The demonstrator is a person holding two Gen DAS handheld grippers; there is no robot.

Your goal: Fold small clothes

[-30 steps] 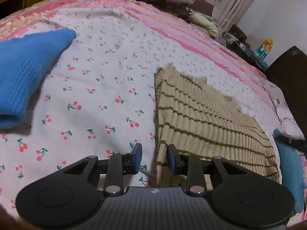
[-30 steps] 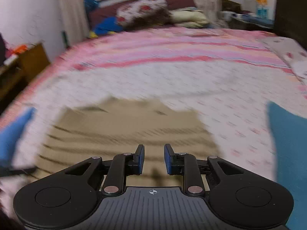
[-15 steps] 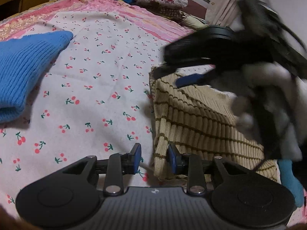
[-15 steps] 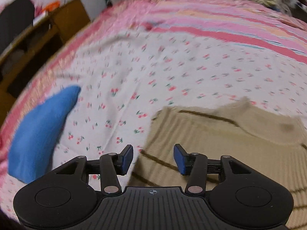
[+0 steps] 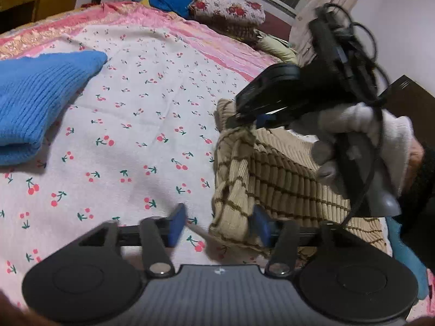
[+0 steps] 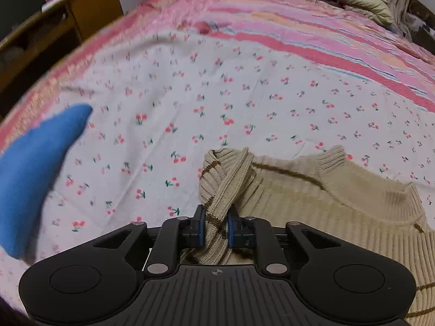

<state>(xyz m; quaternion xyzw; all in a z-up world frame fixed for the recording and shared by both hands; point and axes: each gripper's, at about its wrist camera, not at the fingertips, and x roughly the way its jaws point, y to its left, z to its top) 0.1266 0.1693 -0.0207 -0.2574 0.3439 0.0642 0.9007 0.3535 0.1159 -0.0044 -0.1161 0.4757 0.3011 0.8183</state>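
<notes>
In the left wrist view a blue knit (image 5: 35, 108) lies at the far left on the cherry-print bed (image 5: 152, 125), well apart from the work. At the bottom middle the left claw (image 5: 220, 226) has just been opening; its jaws stand wide, and the near corner of the beige striped sweater (image 5: 285, 184) lies between them with the blue pads clear of the cloth, so it holds nothing. The sweater spreads over the right half of that frame, its left edge folded up and over. At the upper right a gloved hand (image 5: 364, 141) carries the right claw (image 5: 258, 121), which meets the sweater's far corner.

In the right wrist view the blue knit (image 6: 35, 168) is again at the left edge, and at lower middle the right claw (image 6: 214, 229) has just been closing; it pinches a bunched ribbed strip of the sweater (image 6: 339, 206), whose body fills the lower right.

The step looks like taking hold of the left edge to begin a fold. Next, I judge, the left claw must close on its corner so both can carry that edge across evenly
</notes>
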